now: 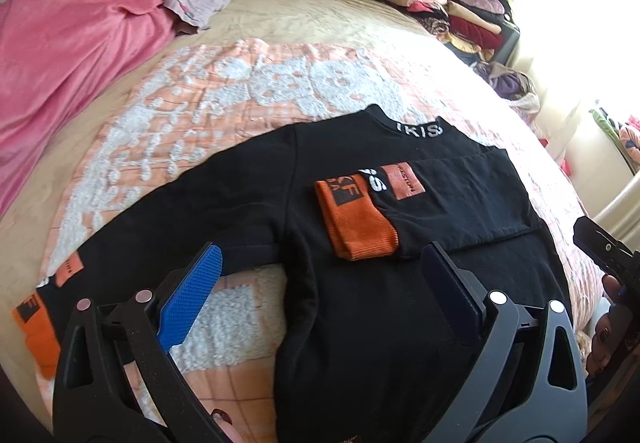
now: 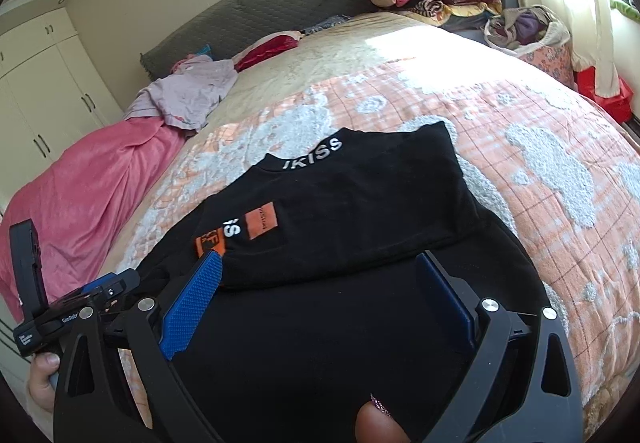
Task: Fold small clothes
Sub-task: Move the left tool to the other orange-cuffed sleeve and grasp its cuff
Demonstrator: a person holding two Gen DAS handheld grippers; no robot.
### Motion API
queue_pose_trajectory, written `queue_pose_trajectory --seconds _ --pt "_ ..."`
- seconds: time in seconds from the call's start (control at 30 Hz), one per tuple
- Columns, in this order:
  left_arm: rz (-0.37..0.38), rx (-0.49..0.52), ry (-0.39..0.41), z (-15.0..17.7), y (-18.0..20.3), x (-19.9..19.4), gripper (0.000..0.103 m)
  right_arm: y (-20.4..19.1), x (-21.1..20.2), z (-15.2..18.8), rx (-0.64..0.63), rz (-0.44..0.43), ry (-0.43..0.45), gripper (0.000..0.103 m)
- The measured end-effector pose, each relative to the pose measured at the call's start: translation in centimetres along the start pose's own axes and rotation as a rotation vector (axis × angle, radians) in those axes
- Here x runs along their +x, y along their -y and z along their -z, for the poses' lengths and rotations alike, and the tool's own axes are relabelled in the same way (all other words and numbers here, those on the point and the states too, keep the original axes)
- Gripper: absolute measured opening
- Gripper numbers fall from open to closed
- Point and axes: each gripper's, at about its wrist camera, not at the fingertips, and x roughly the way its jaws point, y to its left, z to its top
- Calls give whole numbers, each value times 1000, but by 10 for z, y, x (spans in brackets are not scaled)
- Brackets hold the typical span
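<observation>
Lying flat on the bed (image 1: 280, 23), the black sweater (image 1: 360, 303) has one sleeve folded across its chest; the unfolded sleeve (image 1: 168, 211) runs leftward. I judge the left tool (image 1: 320, 283) nearer it. Both it and the right tool (image 2: 320, 295) gape wide, empty.

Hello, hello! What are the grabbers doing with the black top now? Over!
Left gripper open, right gripper open, both hovering, holding nothing. Black sweatshirt flat on bedspread, right sleeve folded across chest, left sleeve spread. Nothing in the way.
</observation>
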Motion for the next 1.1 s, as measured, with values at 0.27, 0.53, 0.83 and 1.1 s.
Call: queue_pose_trajectory --seconds 0.27,0.53,0.83,1.1 --pt "-43 -9 48 5 -13 -18 93 -26 6 -2 -63 2 4 96" --pt "-96 -35 77 7 -30 -27 93 -51 15 -2 -122 -28 -10 96" --pt "-182 -105 97 10 -65 -35 93 -85 28 -5 -192 -66 -19 96" --pt "-255 -177 103 15 -94 -42 93 -116 43 -3 -249 -104 -43 96"
